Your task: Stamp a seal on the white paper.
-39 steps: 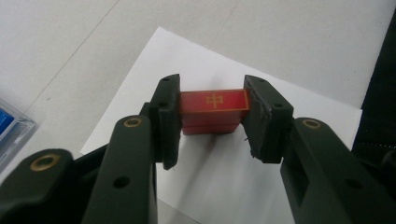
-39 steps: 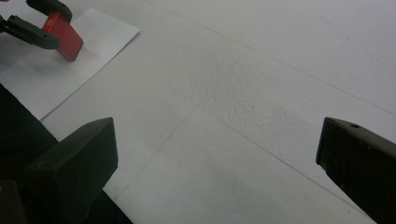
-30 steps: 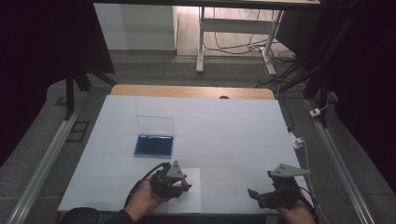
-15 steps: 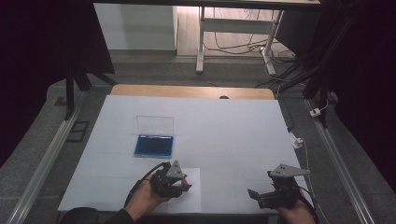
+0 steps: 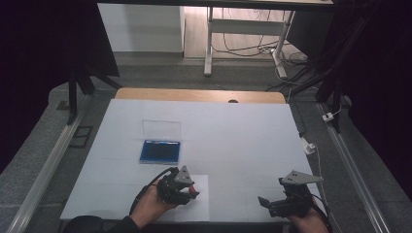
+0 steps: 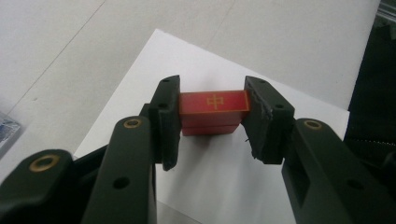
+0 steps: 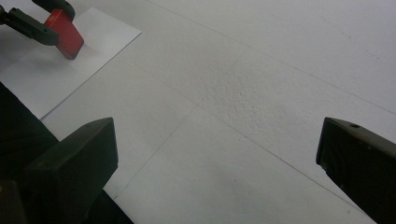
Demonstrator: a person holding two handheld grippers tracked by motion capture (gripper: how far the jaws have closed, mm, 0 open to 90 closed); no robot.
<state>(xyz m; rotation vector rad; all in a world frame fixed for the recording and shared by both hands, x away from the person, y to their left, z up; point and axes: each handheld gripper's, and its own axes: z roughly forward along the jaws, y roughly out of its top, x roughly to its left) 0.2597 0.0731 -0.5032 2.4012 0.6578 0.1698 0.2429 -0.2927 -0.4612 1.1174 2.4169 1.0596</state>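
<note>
A red block with a gold character on its top face sits between the jaws of my left gripper, which is shut on it, one pad pressing on each end. The block rests on or just above a white sheet of paper. In the high view the left gripper holds the red block over the sheet near the table's front edge. My right gripper lies at the front right, open with nothing between its jaws. From there the red block shows at the top left.
A blue case with its clear lid standing upright lies on the white table cover, behind the left gripper. A wooden strip edges the table's far side. Cables and a white frame stand on the floor beyond.
</note>
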